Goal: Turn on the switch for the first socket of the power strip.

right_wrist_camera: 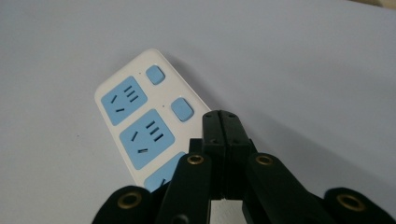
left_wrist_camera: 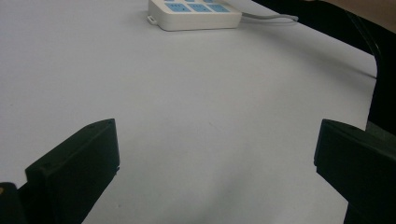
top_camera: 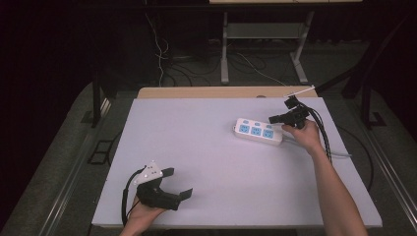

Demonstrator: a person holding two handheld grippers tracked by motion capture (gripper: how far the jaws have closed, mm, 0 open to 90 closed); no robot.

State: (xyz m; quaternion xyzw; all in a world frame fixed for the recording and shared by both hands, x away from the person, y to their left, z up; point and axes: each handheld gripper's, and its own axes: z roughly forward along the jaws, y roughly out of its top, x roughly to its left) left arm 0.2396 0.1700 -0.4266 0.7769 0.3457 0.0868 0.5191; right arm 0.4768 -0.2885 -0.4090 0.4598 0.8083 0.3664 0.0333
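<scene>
High view: white power strip [top_camera: 258,131] w/ three blue sockets lies flat at far right of the white table [top_camera: 206,162]. Right gripper [top_camera: 275,119] hovers at its right end, left gripper [top_camera: 178,183] sits near the front-left edge, well apart.

Left gripper view: jaws spread wide, nothing between; strip's rounded plastic end plus pale cable [left_wrist_camera: 271,17] leaving it.

Right gripper view: jaws pressed together, holding nothing, tips over the strip by a blue rounded-square switch [right_wrist_camera: 182,109]. Matte tabletop.

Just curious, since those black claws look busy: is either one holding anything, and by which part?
Nothing is held. The right gripper is shut empty over the power strip; the left gripper is open.
</scene>
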